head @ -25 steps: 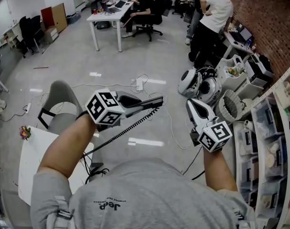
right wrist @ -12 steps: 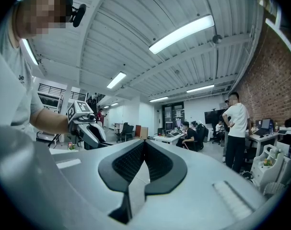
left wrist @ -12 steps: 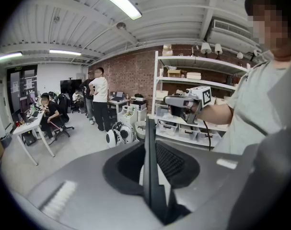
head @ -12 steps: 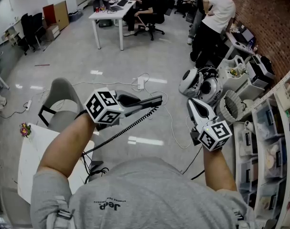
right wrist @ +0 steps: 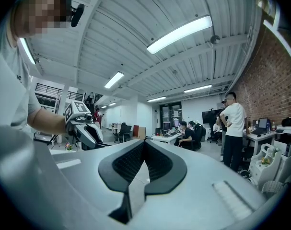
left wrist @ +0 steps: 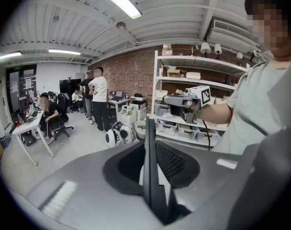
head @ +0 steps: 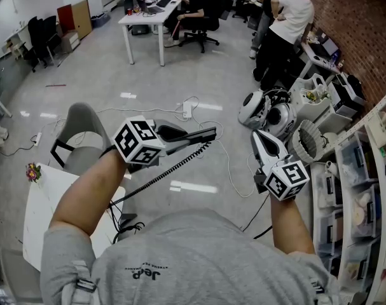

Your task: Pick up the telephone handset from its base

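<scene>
My left gripper (head: pixel 182 136) is shut on the black telephone handset (head: pixel 198 136) and holds it level in the air over the floor. The handset's coiled cord (head: pixel 161 176) runs down and left toward the white table (head: pixel 39 216); my forearm hides the base. In the left gripper view the handset (left wrist: pixel 150 175) shows edge-on as a dark strip clamped between the jaws. My right gripper (head: pixel 259 138) hovers to the right of the handset, apart from it. It is shut with nothing in it, and its pads (right wrist: pixel 157 162) meet at the tip.
A grey chair (head: pixel 79 131) stands beside the white table. White shelves (head: pixel 364 189) with bins line the right side. Round white devices (head: pixel 264 110) and a power strip (head: pixel 185 112) with cables lie on the floor ahead. People sit and stand around a desk (head: pixel 148 14) farther back.
</scene>
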